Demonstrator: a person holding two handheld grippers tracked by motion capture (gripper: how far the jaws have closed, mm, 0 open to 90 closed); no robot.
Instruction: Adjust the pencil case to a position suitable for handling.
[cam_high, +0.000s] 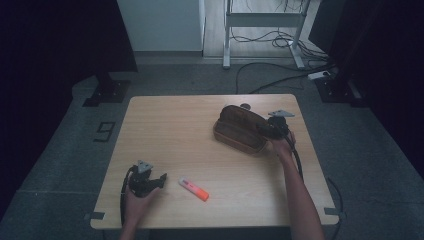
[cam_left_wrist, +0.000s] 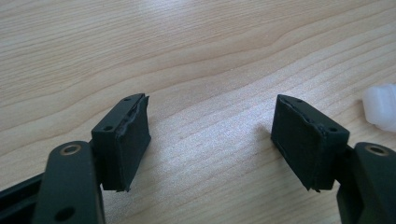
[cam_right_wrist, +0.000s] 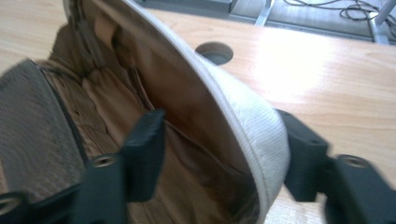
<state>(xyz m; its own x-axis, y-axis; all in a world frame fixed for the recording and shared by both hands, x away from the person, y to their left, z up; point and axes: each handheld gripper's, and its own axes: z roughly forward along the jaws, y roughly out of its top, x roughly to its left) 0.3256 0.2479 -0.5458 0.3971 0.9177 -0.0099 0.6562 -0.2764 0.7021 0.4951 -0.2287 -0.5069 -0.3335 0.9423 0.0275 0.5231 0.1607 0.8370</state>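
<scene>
the right gripper (cam_right_wrist: 219, 154) straddles the upper wall of the open brown fabric pencil case (cam_high: 239, 131), 1 jaw inside, pads seemingly not yet pressing. at 7 o'clock on the light wooden table (cam_high: 200, 150), the left gripper (cam_left_wrist: 212, 140) rests with its jaws wide apart and nothing between them, beside the white-and-orange marker (cam_high: 193, 188).

Pouch (cam_right_wrist: 187, 116) blurring and running past the right gripper view's edges; its wall hiding part of one jaw. White cap (cam_left_wrist: 383, 106) getting cut off at frame edge.

A pale wooden bench (cam_high: 175, 130) stands on grey floor (cam_high: 60, 150). Behind it, a white desk frame (cam_high: 262, 20) and loose cables (cam_high: 280, 40) lie.
</scene>
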